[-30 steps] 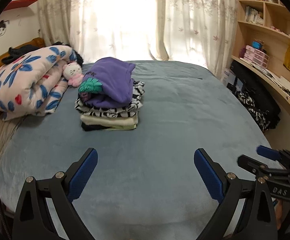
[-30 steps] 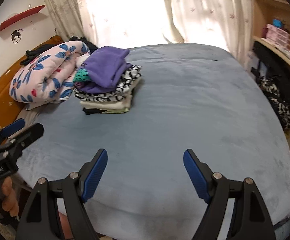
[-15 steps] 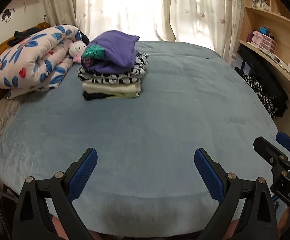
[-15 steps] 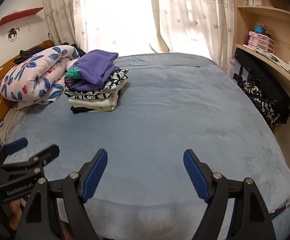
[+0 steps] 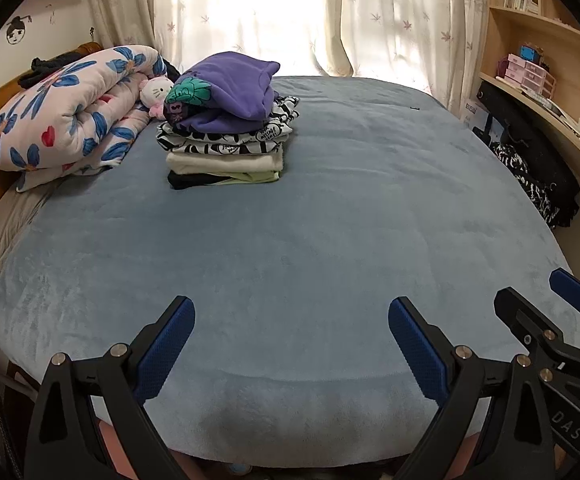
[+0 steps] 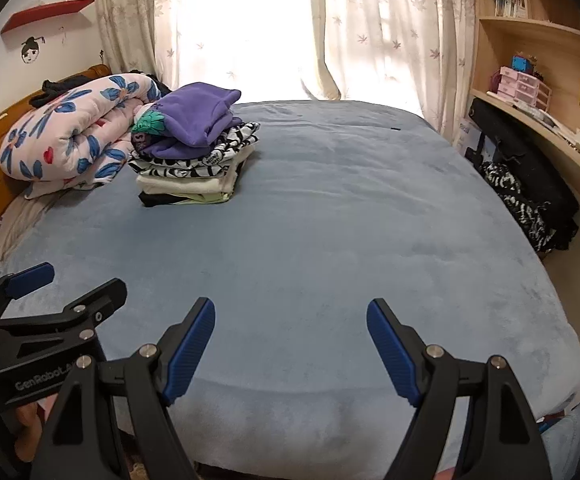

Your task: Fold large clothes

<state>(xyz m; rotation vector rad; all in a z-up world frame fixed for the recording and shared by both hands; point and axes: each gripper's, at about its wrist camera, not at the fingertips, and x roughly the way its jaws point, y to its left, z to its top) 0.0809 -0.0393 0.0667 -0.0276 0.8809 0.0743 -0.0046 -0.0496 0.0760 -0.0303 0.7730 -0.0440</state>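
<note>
I am holding my left gripper (image 5: pixel 288 344) and right gripper (image 6: pixel 290 346) wide, empty, over the bed (image 5: pixel 330 240). The clothes (image 5: pixel 226 136) are sitting stacked far off; soft, floppy, I'd pinch edges.

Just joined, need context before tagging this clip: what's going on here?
A person holds two claws at the near edge of a bed with a blue plush cover. The left claw and right claw are both open and hold nothing. A stack of folded clothes topped by a purple garment sits at the far left, beside a rolled floral quilt. No garment lies spread out for folding.
</note>
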